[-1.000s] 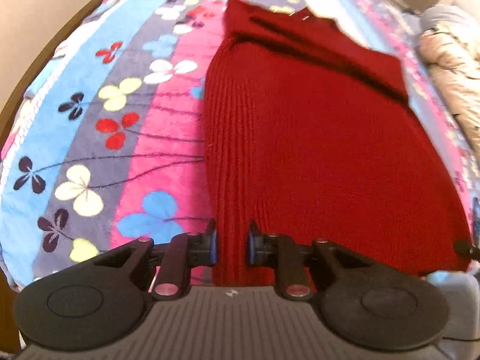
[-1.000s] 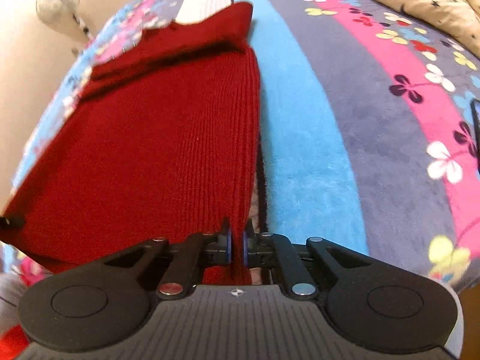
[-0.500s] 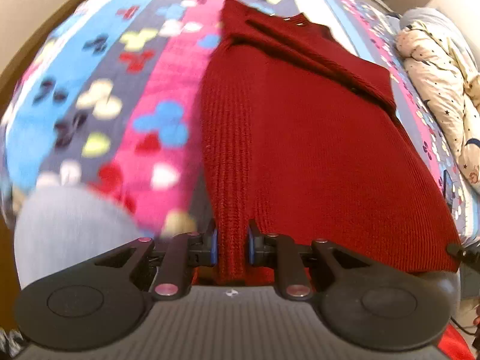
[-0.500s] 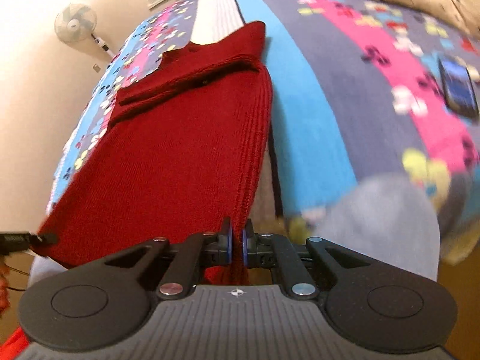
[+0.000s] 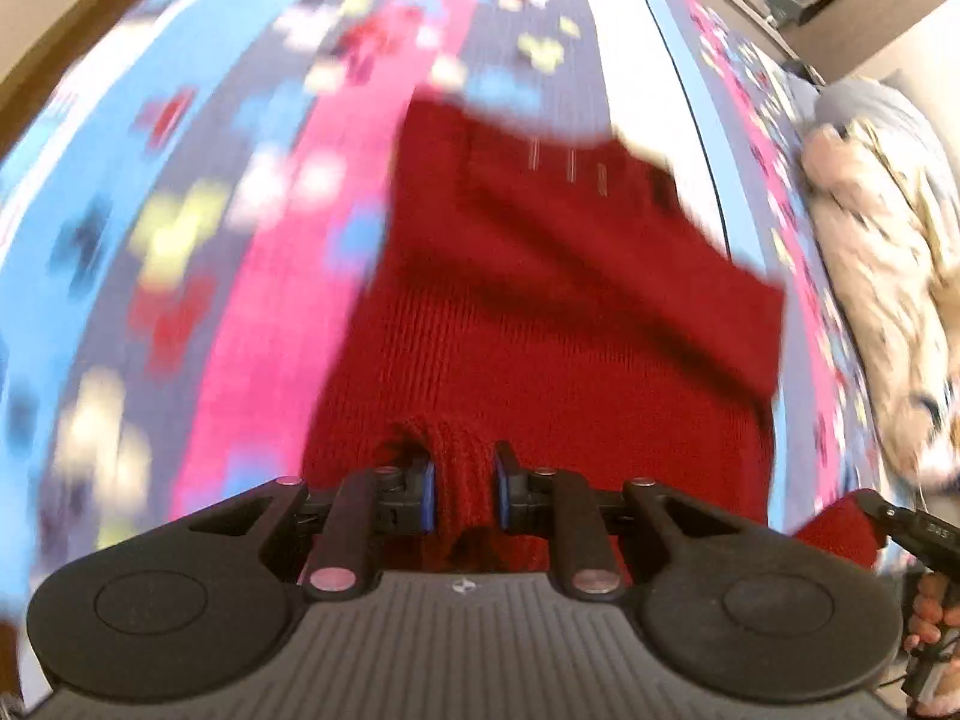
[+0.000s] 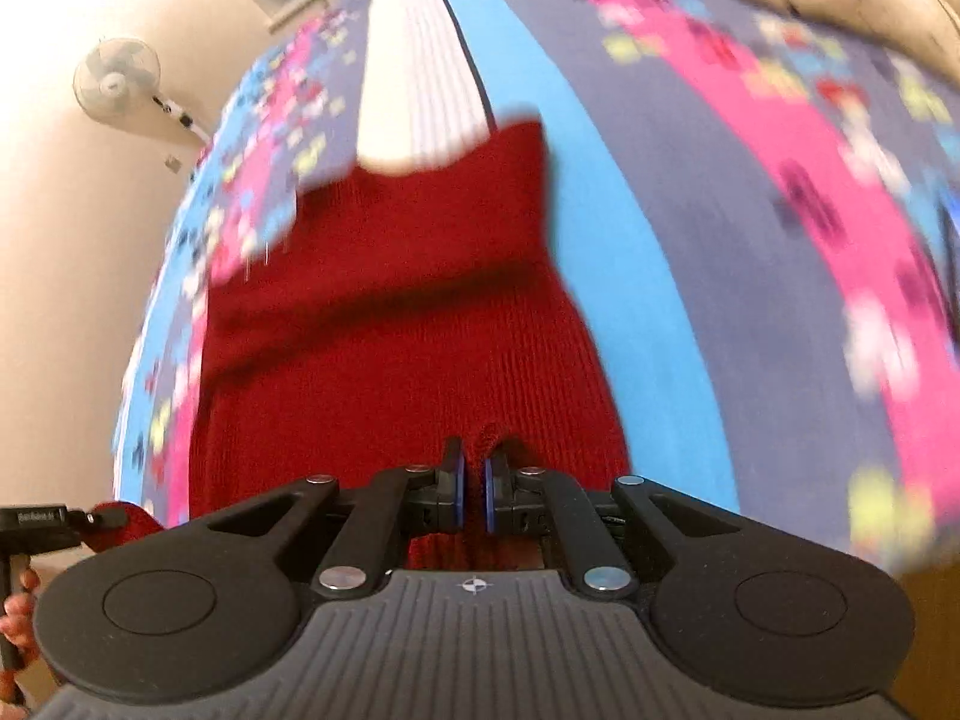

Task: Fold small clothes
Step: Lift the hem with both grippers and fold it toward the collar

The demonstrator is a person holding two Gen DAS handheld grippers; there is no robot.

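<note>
A red knitted sweater (image 5: 540, 312) lies along the flowered, striped bedspread (image 5: 180, 210), collar end far from me. My left gripper (image 5: 462, 495) is shut on the sweater's near hem at its left corner. My right gripper (image 6: 474, 495) is shut on the sweater (image 6: 390, 330) at the hem's right corner. Both corners are lifted off the bed, and the near part of the sweater bulges up toward the far part. The right gripper's tip (image 5: 900, 525) shows at the left wrist view's right edge, holding red knit. The left gripper's tip (image 6: 54, 522) shows at the right wrist view's left edge.
A beige patterned quilt (image 5: 882, 276) is bunched on the bed to the right of the sweater. A wall fan (image 6: 117, 81) hangs on the pale wall on the far left. The bedspread (image 6: 750, 300) stretches wide on both sides of the sweater.
Both grippers have lifted the hem and carried it forward over the bed toward the collar. The sweater looks much shorter now, and the views are blurred by motion.
</note>
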